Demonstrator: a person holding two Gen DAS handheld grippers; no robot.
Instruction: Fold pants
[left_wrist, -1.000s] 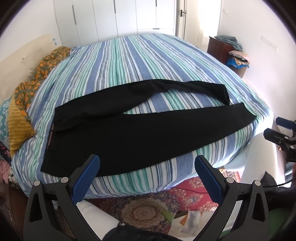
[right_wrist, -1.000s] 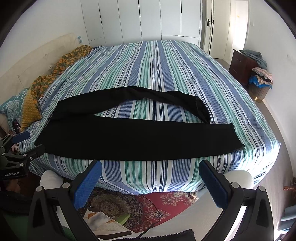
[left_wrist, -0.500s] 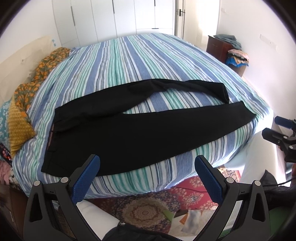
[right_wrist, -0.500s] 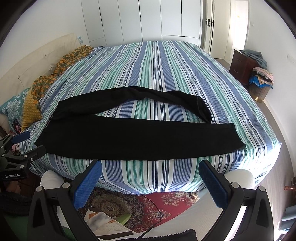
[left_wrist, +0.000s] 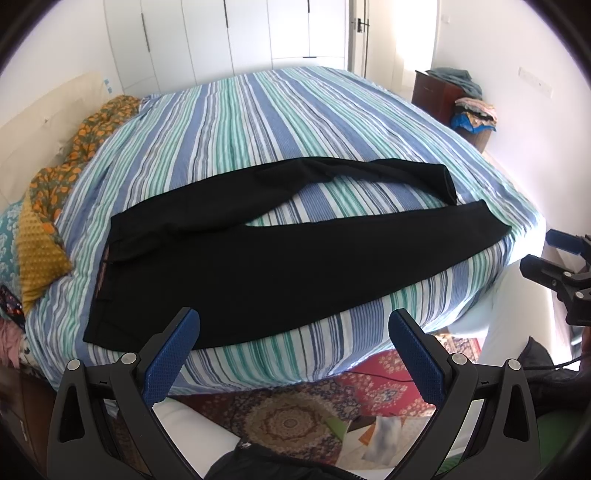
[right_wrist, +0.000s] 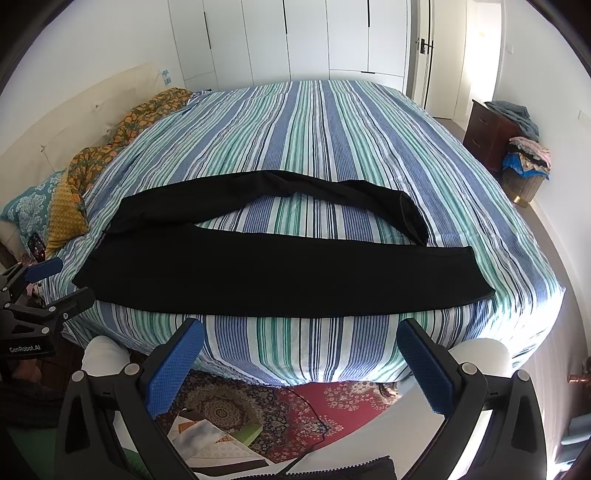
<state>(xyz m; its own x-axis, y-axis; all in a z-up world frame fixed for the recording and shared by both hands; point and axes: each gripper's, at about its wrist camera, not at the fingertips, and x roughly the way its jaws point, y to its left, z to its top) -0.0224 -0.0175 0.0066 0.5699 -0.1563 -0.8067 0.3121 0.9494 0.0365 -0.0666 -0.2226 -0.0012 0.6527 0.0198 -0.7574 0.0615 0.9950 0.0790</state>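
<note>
The black fabric pants (left_wrist: 280, 254) are spread flat on the blue-and-green striped bedspread (left_wrist: 258, 122), just ahead of both tongs. The left gripper (left_wrist: 293, 332) and right gripper (right_wrist: 301, 341) are held spread wide, nothing pinched.

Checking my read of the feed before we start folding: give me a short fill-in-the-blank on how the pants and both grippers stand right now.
1. The black pants lie spread on the striped ____.
2. Both the left gripper and the right gripper have their jaws ____.
3. The waistband lies toward the ____ side of both views.
4. The far leg curves so that its cuff comes close to the near leg's ____.

Missing words: bed; open; left; cuff
</note>
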